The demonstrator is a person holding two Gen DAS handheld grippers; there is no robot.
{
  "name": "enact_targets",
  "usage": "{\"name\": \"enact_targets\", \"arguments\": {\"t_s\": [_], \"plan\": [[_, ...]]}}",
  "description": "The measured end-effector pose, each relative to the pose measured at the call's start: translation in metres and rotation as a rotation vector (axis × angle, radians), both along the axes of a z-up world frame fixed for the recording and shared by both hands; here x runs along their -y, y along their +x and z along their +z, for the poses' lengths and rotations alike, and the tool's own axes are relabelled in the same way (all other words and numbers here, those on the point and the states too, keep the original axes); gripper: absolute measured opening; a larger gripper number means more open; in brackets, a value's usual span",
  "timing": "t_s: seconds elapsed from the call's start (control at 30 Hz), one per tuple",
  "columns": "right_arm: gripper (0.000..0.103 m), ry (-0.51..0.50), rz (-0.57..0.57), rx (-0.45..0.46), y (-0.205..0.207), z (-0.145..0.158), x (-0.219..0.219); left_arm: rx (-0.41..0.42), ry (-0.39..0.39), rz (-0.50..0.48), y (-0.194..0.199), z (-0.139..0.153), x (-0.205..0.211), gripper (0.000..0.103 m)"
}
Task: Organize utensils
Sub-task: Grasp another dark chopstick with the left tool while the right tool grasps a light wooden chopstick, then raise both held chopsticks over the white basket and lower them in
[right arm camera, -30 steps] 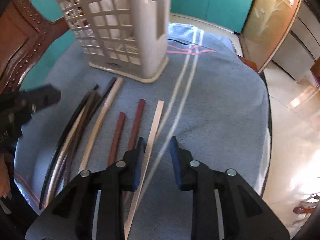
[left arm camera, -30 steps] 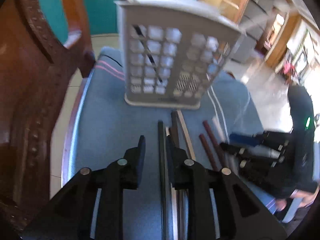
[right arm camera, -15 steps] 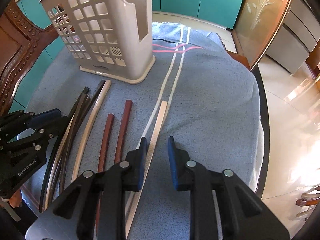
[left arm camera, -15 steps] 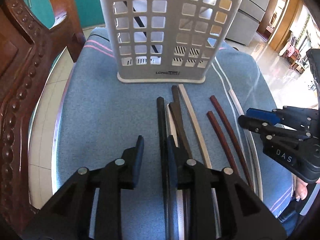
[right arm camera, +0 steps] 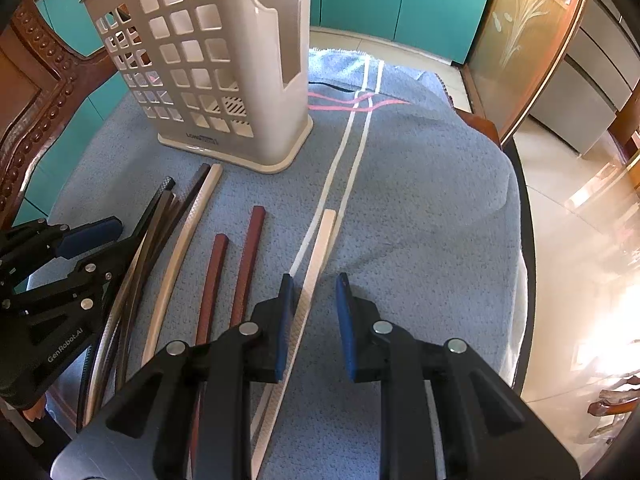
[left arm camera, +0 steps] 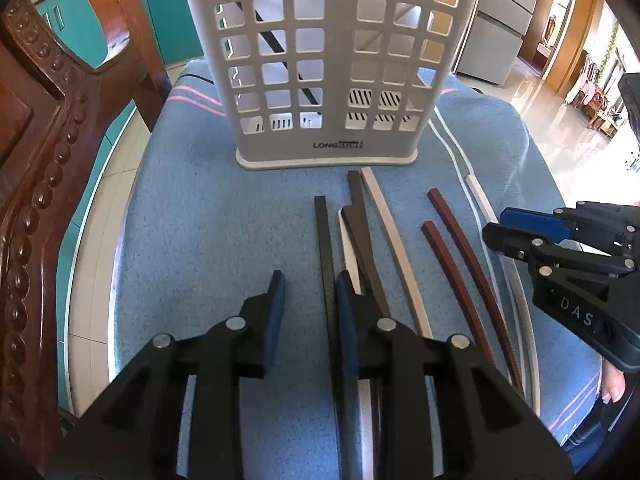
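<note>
The left gripper (left arm camera: 310, 294) hangs low over the blue cloth (left arm camera: 192, 240), its jaws opening, pads apart and pressing nothing. A black chopstick (left arm camera: 323, 232) lies in the gap, close against the right-hand pad. Just right of it lie dark and pale sticks, then two red chopsticks (left arm camera: 452, 240). The right gripper (right arm camera: 314, 306) is released too, jaws apart over a cream chopstick (right arm camera: 320, 248) that runs between them, nearer the left-hand pad. The white basket (left arm camera: 324, 60) stands upright ahead of both grippers, one black stick leaning inside it.
</note>
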State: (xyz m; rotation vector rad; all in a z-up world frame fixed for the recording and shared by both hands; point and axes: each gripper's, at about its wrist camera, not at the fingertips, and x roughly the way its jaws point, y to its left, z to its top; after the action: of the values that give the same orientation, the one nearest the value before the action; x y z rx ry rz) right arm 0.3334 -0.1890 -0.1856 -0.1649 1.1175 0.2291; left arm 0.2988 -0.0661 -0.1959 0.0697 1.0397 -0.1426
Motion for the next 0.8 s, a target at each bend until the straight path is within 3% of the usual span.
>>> {"name": "enact_targets", "arguments": {"t_s": [0.13, 0.23, 0.8], "plan": [[0.020, -0.005, 0.015, 0.011, -0.002, 0.000, -0.002, 0.004, 0.004, -0.001, -0.001, 0.002, -0.001, 0.029], [0.011, 0.001, 0.036, 0.011, -0.003, 0.000, -0.006, 0.006, 0.005, -0.002, -0.001, 0.002, 0.000, 0.029], [0.014, -0.020, 0.039, 0.009, -0.004, 0.001, -0.009, 0.014, 0.015, -0.003, -0.001, 0.000, 0.000, 0.031]]}}
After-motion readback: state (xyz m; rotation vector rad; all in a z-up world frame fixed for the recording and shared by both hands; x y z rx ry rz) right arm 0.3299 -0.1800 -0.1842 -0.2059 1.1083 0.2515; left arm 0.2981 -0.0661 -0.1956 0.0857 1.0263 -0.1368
